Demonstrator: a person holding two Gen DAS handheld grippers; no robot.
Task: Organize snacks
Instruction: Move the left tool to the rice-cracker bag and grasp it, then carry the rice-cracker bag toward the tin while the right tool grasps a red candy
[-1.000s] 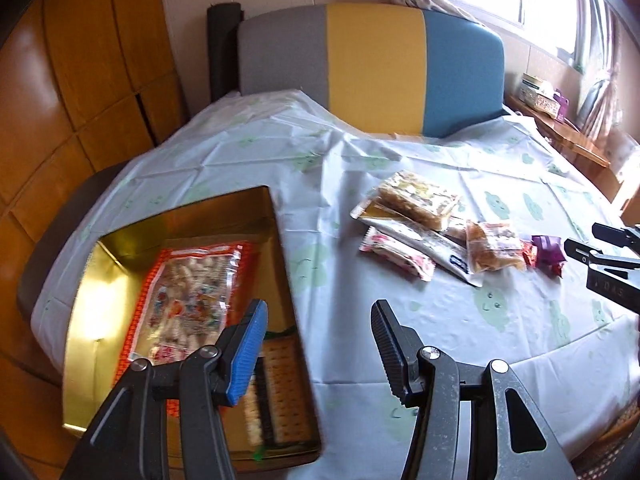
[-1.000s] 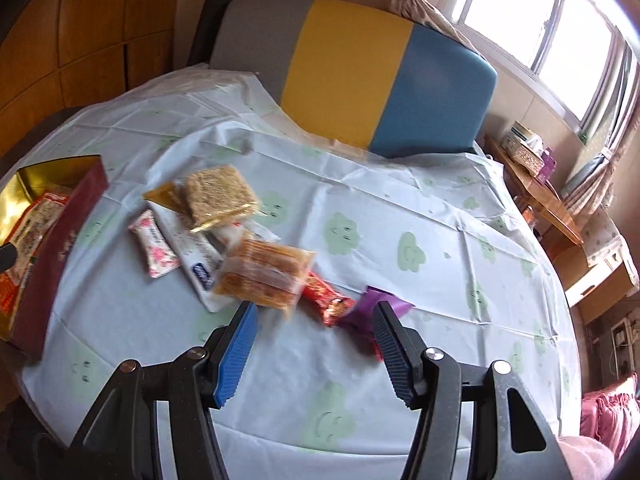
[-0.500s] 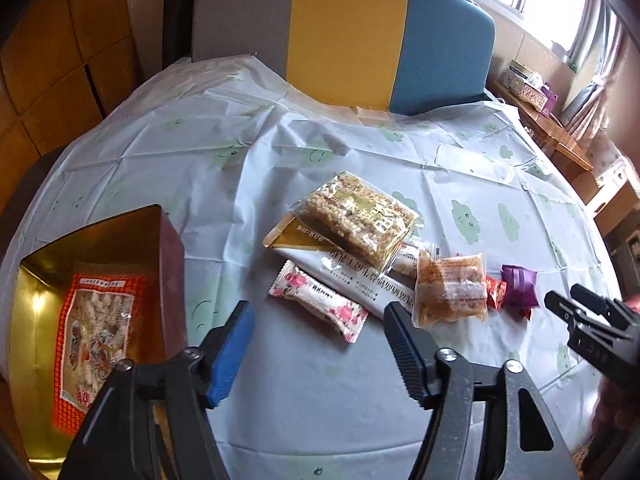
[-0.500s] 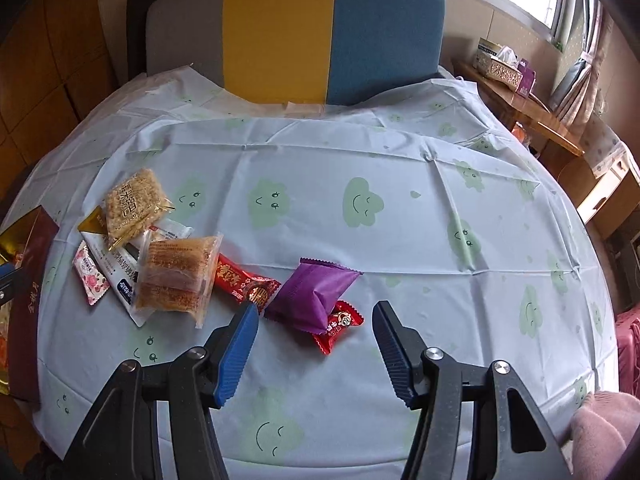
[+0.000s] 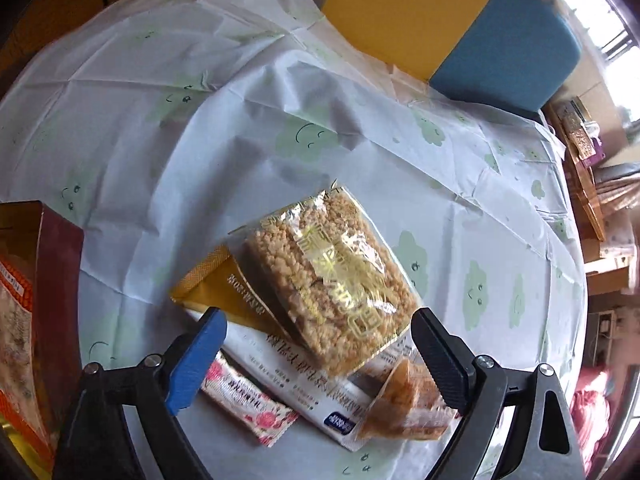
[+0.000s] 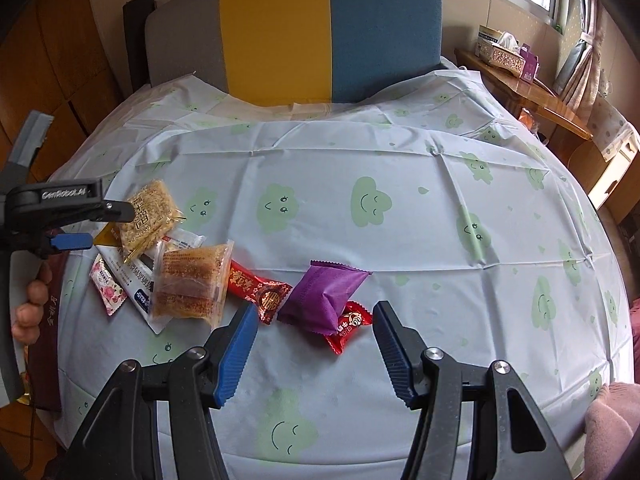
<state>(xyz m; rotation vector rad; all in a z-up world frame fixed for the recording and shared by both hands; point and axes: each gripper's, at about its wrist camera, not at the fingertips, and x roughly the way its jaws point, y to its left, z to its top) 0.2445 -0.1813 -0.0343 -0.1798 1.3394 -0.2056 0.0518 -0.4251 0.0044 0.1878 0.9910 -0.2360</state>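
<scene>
My left gripper (image 5: 316, 316) hangs pointing down over the snack pile, its jaws opening wide. A clear pack of puffed rice cake (image 5: 332, 280) lies between and below the fingers, and the pads do not touch it. Under that pack lie a long gold-and-white packet (image 5: 280, 356), a pink floral packet (image 5: 248, 404) and an orange crisp pack (image 5: 408, 408). My right gripper (image 6: 315, 308) stands open just in front of a purple packet (image 6: 326, 298), which rests on a small red packet (image 6: 348, 326) beside a red-and-gold one (image 6: 260, 290). The left gripper (image 6: 100, 226) also shows at the left.
A dark red box with a gold lining (image 5: 40, 280) holds a snack bag at the table's left edge, and a hand (image 6: 28, 312) is beside it. A grey, yellow and blue chair back (image 6: 320, 28) stands behind the table. A side table with a tissue box (image 6: 504, 52) is at the far right.
My left gripper swung from above the gold box to over the snack pile, tilted further down, and its jaws widened. My right gripper shifted right to the purple packet, then held still.
</scene>
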